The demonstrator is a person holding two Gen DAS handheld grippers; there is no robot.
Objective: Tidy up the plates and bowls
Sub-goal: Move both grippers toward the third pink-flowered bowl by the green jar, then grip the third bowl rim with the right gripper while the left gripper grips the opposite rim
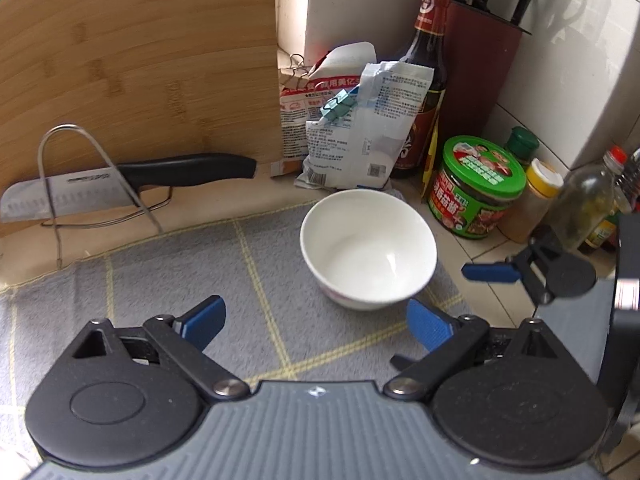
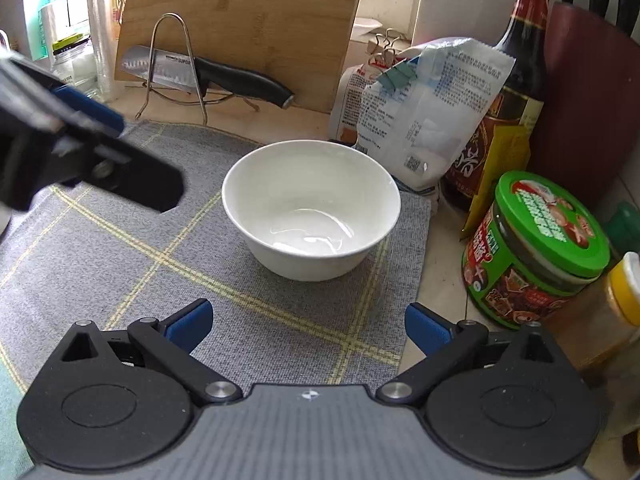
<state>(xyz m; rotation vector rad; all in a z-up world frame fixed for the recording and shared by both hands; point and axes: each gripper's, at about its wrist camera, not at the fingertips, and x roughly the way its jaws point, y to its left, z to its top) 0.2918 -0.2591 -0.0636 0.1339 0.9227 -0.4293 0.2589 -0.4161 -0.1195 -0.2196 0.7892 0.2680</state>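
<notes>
One bowl: a white bowl [image 2: 311,208] sits upright and empty on a grey checked mat [image 2: 120,248], toward the mat's far right corner, touched by neither gripper.
Cutting board: a bamboo board [image 2: 248,20] leans upright at eleven o'clock from the bowl, beyond the mat.
Knife: a black-handled knife [image 2: 224,76] rests level in a wire rack [image 2: 176,68] in front of the board.
Left gripper: in its own view the left gripper [image 1: 316,322] has its jaws spread wide with nothing between the blue pads; the bowl lies just ahead at one o'clock, close to the right pad. In the right wrist view it comes in, blurred, at nine to ten o'clock of the bowl.
Right gripper: the right gripper [image 2: 308,326] is likewise released, jaws wide and holding nothing, with the bowl straight ahead at twelve o'clock, apart from the pads.
Bags: two clipped packets [image 2: 424,112] stand just behind the bowl at one o'clock.
Bottle: a dark sauce bottle [image 2: 516,80] stands behind the packets.
Tub: a green-lidded tub [image 2: 536,248] sits on the counter at three o'clock from the bowl, off the mat.
</notes>
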